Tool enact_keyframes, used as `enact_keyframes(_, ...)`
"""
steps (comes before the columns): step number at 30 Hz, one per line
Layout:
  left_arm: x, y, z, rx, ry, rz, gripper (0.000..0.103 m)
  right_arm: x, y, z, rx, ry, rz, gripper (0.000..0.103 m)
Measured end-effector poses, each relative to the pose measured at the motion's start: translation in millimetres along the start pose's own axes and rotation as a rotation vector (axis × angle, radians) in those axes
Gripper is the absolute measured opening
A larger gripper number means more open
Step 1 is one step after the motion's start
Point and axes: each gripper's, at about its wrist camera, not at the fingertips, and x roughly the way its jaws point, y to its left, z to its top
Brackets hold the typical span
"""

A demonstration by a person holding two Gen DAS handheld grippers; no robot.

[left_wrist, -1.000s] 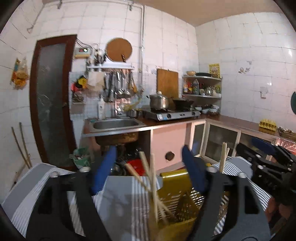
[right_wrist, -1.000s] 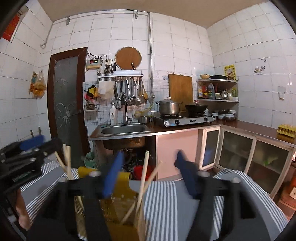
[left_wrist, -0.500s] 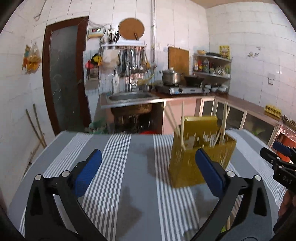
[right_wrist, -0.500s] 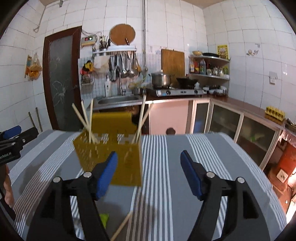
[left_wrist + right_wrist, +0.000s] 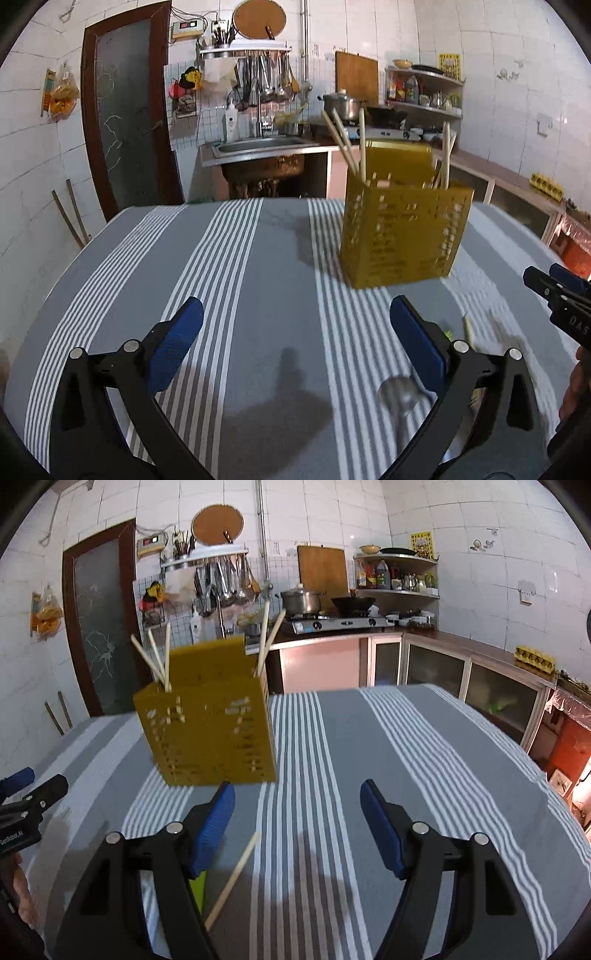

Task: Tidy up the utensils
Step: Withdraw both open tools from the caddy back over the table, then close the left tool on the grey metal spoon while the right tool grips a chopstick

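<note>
A yellow perforated utensil holder (image 5: 404,232) stands on the striped tablecloth with several wooden chopsticks (image 5: 345,144) in it; it also shows in the right wrist view (image 5: 210,731). My left gripper (image 5: 295,345) is open and empty, near of the holder. My right gripper (image 5: 297,825) is open and empty, to the holder's right. A loose chopstick (image 5: 234,877) and a green-handled utensil (image 5: 197,888) lie on the cloth under the right gripper's left finger. A metal spoon (image 5: 400,400) lies by the left gripper's right finger.
The round table (image 5: 240,266) is covered by a grey and white striped cloth. Behind it are a sink (image 5: 266,146), a stove with a pot (image 5: 301,602) and cabinets (image 5: 443,672). A dark door (image 5: 125,122) is at the far left.
Both grippers have pulled back and risen from the holder, so more tabletop shows. The holder stands farther away. The loose chopstick, spoon and green-handled utensil have come into view.
</note>
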Motion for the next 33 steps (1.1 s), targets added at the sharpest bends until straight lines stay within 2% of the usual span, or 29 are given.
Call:
enact_keyframes(13, 34, 9, -28, -0.028, 0.118, -0.004, 0.098, 34, 18, -22, -0.044, 0.148, -0.033, 0.069)
enact_keyframes(17, 43, 8, -33, -0.033, 0.169, -0.005, 0.098, 53, 22, -28, -0.044, 0.236, -0.054, 0.069)
enact_keyframes(20, 48, 5, -36, -0.029, 0.207, -0.023, 0.098, 63, 25, -34, -0.023, 0.296, -0.037, 0.068)
enact_keyframes(25, 48, -1, -38, -0.013, 0.208, -0.027, 0.098, 73, 39, -39, -0.057, 0.354, -0.053, 0.050)
enact_keyframes(27, 49, -4, -40, -0.011, 0.221, -0.041, 0.098, 73, 45, -39, -0.073, 0.357, -0.045, 0.026)
enact_keyframes(29, 50, -6, -42, -0.012, 0.235, -0.053, 0.098, 71, 49, -40, -0.080, 0.361, -0.020, 0.014)
enact_keyframes(33, 49, -8, -45, -0.031, 0.252, -0.084, 0.098, 64, 42, -42, -0.066, 0.363, 0.019, 0.014)
